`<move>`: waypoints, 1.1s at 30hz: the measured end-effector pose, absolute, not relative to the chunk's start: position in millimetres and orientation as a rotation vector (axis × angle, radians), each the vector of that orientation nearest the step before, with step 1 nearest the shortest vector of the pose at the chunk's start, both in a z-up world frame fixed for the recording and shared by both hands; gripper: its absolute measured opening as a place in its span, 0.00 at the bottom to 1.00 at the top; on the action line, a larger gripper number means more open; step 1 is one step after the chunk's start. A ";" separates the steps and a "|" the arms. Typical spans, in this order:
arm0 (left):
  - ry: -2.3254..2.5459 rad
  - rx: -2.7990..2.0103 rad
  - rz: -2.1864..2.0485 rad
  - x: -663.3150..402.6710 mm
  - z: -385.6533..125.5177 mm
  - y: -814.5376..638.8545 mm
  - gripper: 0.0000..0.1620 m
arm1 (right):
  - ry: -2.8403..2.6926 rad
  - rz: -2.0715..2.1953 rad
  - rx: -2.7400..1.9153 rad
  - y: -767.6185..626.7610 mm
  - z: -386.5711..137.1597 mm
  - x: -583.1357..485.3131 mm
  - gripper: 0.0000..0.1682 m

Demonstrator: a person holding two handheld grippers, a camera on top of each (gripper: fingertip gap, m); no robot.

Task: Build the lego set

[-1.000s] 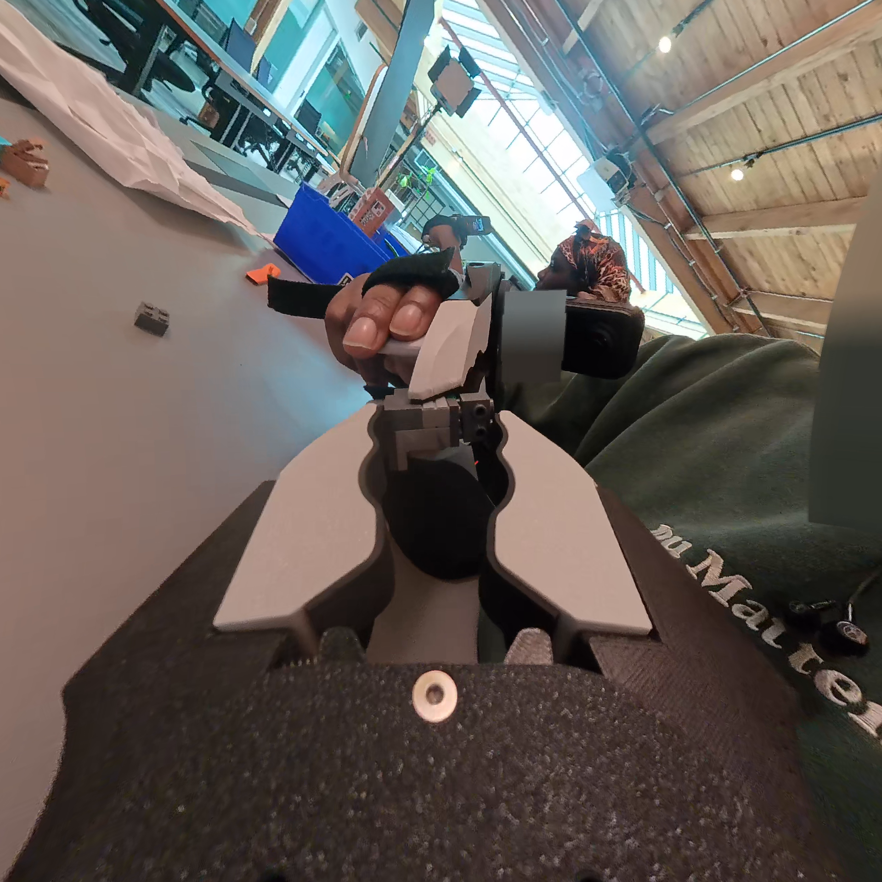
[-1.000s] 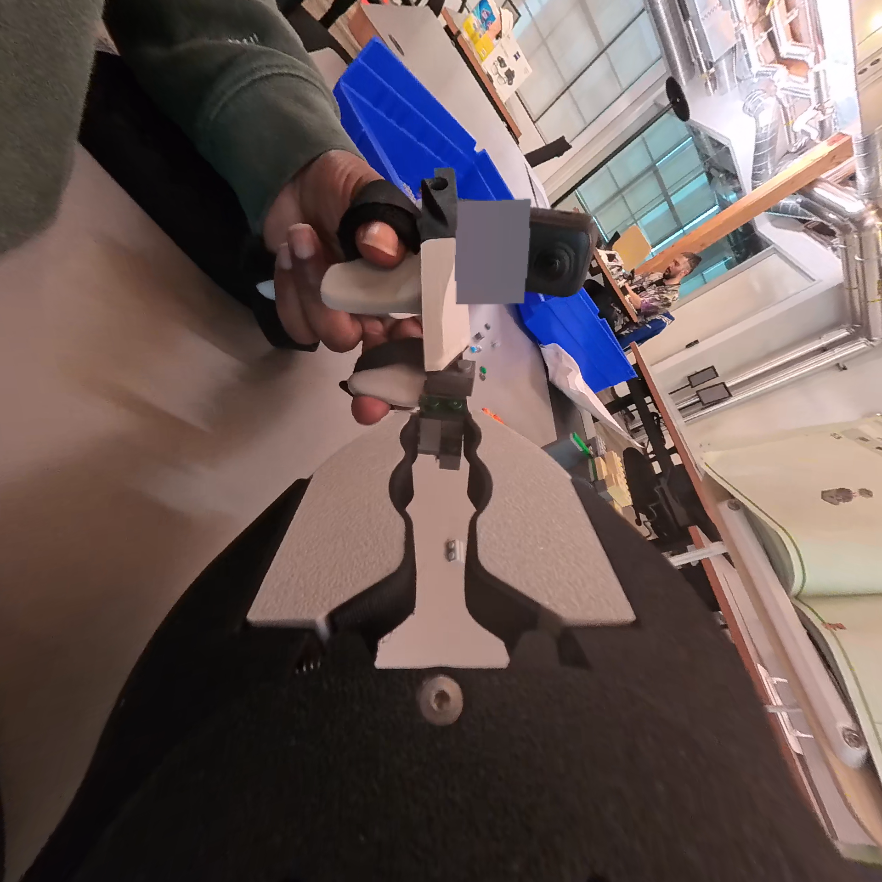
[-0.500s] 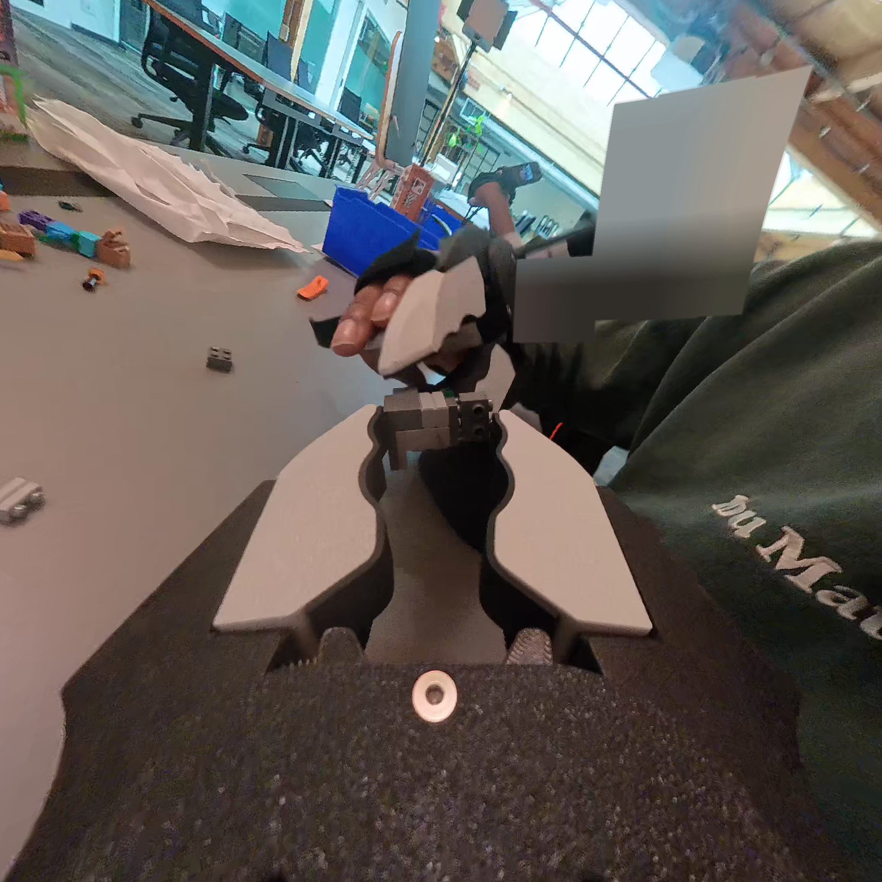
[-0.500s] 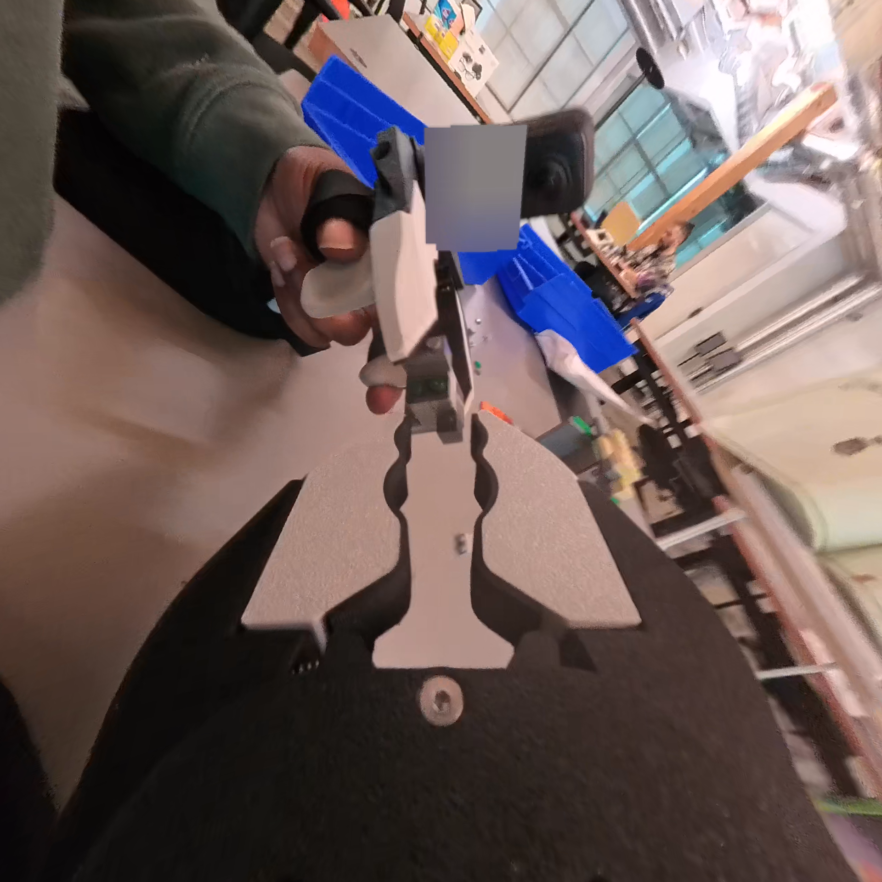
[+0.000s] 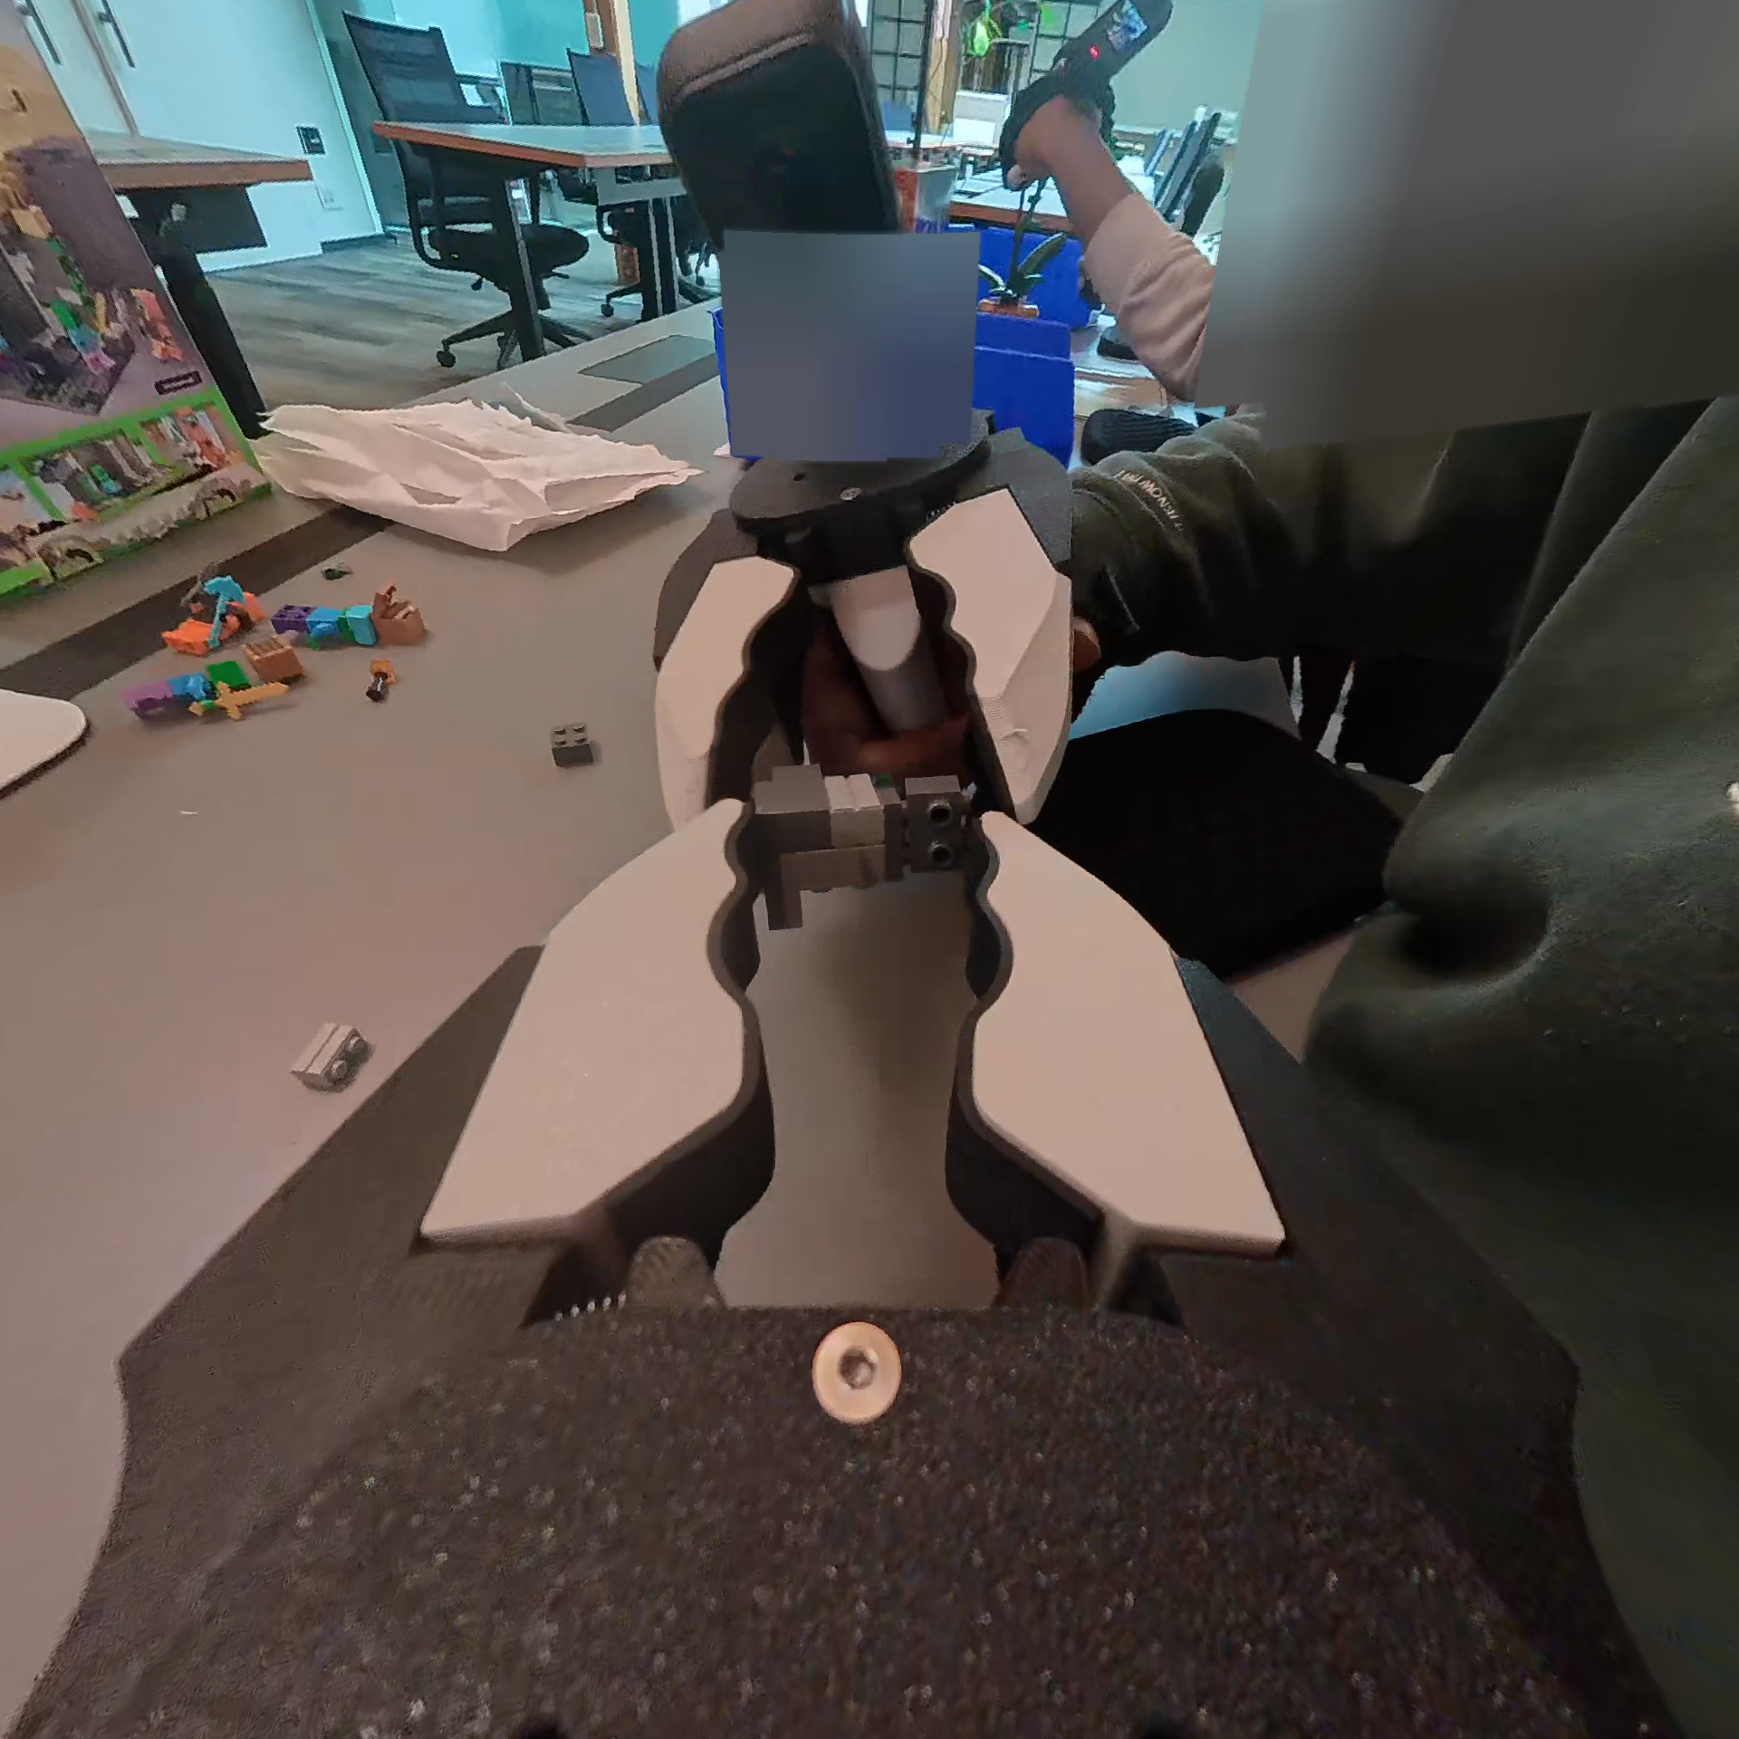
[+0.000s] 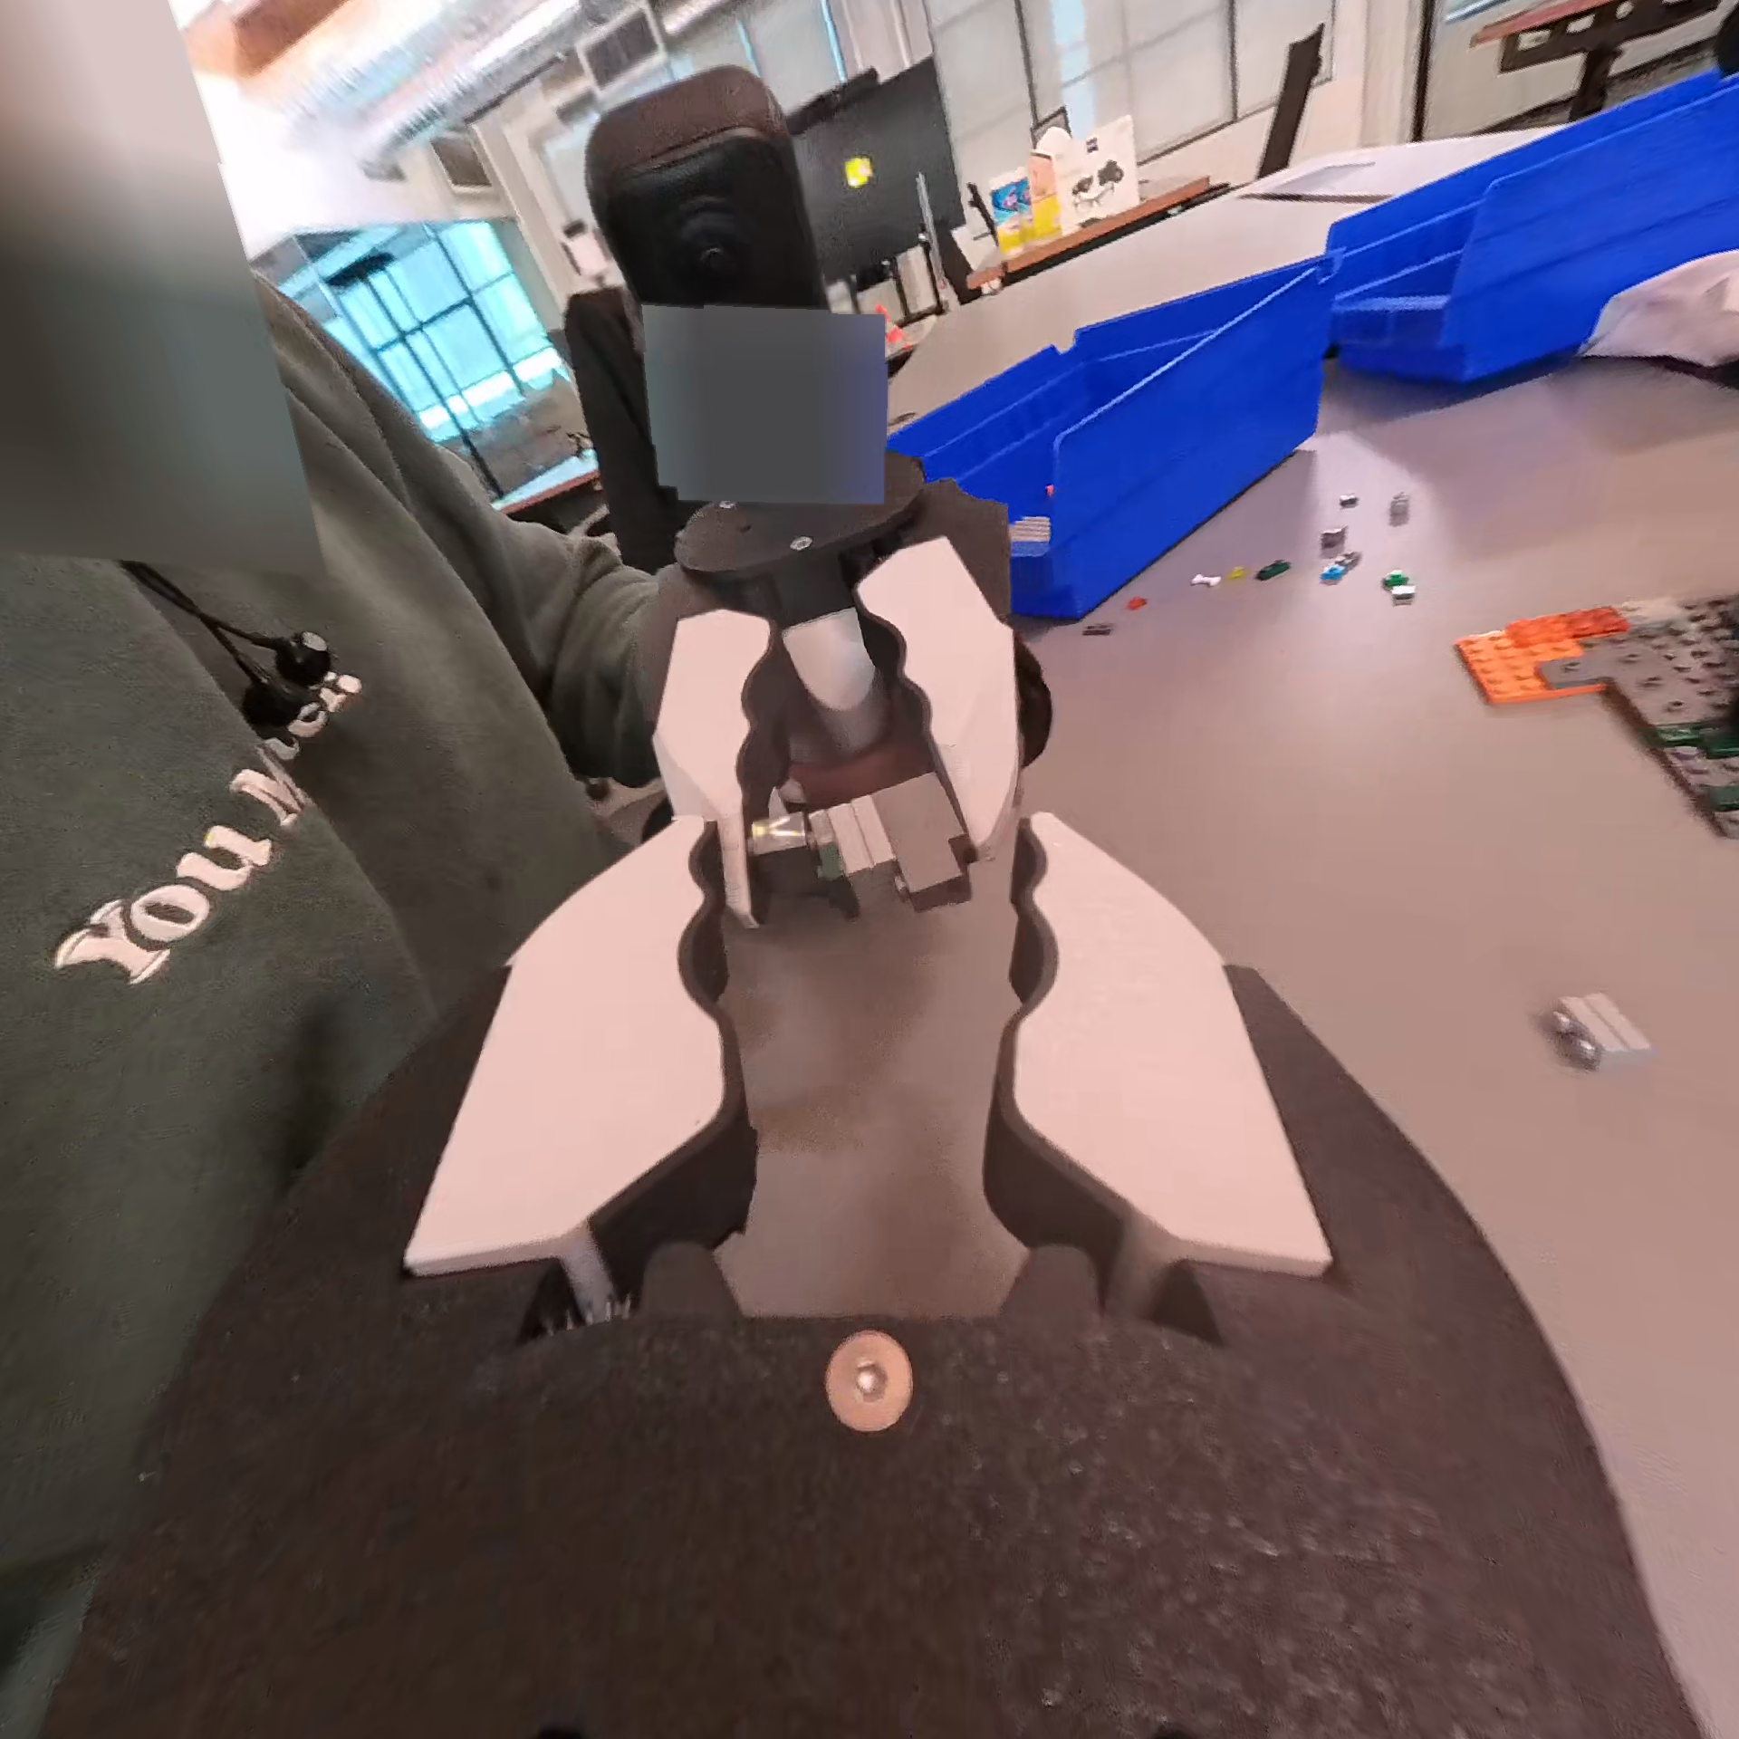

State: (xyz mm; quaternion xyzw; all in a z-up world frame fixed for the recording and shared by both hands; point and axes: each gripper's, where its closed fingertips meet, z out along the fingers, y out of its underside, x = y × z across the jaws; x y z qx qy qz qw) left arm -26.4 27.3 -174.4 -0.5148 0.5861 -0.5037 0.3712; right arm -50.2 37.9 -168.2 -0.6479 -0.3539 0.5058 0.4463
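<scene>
The left gripper [image 5: 858,837] has its fingers clamped on a small grey brick assembly [image 5: 852,840], gripping it at both ends above the grey worktop [image 5: 235,894]. In the right wrist view the right gripper [image 6: 861,852] stands with its fingers apart, one tip on either side of the same assembly [image 6: 880,852]; contact with the bricks cannot be confirmed. The two grippers face each other tip to tip, with the assembly between them. Near the left gripper, a light grey brick [image 5: 329,1055] lies on the worktop; the same brick [image 6: 1600,1030] appears to the side in the right wrist view. A dark grey 2x2 brick [image 5: 572,746] lies farther out. Beyond it, a cluster of coloured pieces [image 5: 273,645] is scattered, with crumpled white paper [image 5: 470,461] and the set box [image 5: 85,376] behind. In the right wrist view, an orange and dark grey baseplate [image 6: 1619,668] lies flat on the worktop, small loose pieces [image 6: 1336,560] lie beyond it, and blue bins [image 6: 1176,414] stand farthest.
</scene>
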 end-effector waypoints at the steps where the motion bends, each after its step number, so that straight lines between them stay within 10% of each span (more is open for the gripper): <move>1: 1.503 -1.312 -1.302 -27.1 -172.5 26.0 0.25 | -0.878 1.274 -1.592 36.4 -166.6 -50.4 0.33; 24: 1.487 -1.292 -1.351 -27.7 -166.1 19.8 0.25 | -0.942 1.209 -1.528 32.2 -158.3 -45.6 0.29; 33: 1.261 -1.446 -1.782 -33.8 -157.1 29.0 0.25 | -1.169 0.558 -1.363 37.6 -156.3 -35.9 0.25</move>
